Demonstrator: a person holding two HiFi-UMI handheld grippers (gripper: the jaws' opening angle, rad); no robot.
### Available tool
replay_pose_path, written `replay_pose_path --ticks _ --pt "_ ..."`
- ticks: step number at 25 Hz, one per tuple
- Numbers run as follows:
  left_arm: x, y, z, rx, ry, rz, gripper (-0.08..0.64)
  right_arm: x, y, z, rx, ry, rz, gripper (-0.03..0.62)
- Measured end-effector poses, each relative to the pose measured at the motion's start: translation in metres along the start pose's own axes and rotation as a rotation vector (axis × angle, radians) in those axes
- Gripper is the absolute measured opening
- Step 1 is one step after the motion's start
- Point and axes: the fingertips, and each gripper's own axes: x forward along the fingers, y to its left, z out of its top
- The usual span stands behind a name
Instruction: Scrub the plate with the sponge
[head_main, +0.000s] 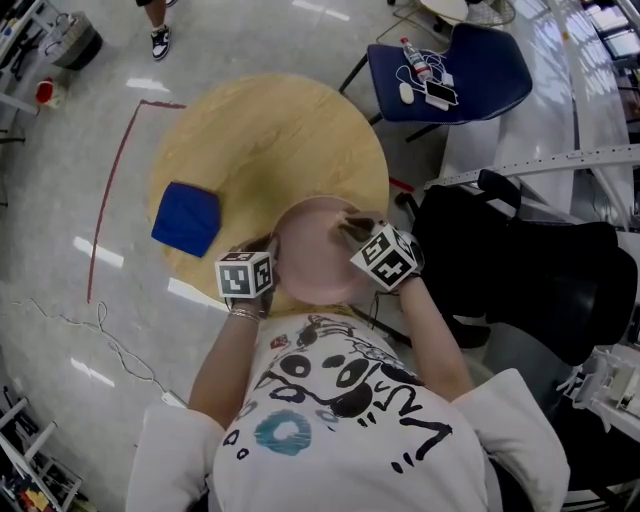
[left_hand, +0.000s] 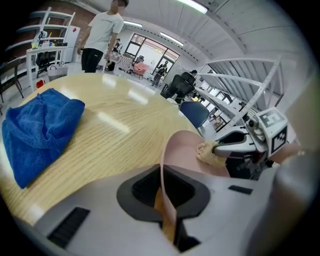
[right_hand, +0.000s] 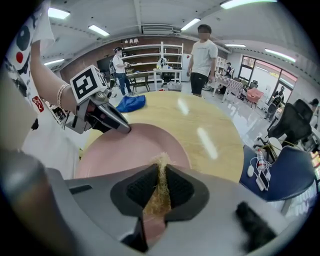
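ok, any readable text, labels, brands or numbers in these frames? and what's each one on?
No words or numbers can be read anywhere.
Shirt: panda drawing with scrawled marks, no legible letters.
Left marker cube and right marker cube: black-and-white square patterns, not text.
Bottle on the blue chair: its label is too small to read.

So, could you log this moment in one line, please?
left gripper: shut on plate | right gripper: shut on sponge, against plate
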Motion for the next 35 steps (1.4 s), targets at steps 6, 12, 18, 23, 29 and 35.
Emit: replay_pose_path --ticks 6,12,18,23,29,35 --pt "0.001 0.01 0.015 -0.007 -0.032 0.041 0.026 -0.003 0.012 -0.007 0.004 0.013 0.004 0.063" --pt "0.005 0.025 0.036 -0.071 -0.079 0.074 0.026 -0.001 0.029 -0.006 -0.007 0.02 0.041 0.063" --pt "0.004 0.027 0.048 -0.121 -0.112 0.079 0.029 0.001 0.053 -0.004 -0.009 0.021 0.097 0.063" --pt "0.007 0.026 0.049 -0.164 -0.121 0.068 0.031 0.005 0.079 -0.001 -0.019 0.018 0.172 0.063" --pt "0.004 0.025 0.045 -0.204 -0.122 0.058 0.032 0.014 0.108 0.015 -0.059 0.008 0.253 0.063" --pt "0.0 0.023 0.036 -0.224 -0.116 0.042 0.032 0.026 0.122 0.038 -0.082 -0.025 0.299 0.063"
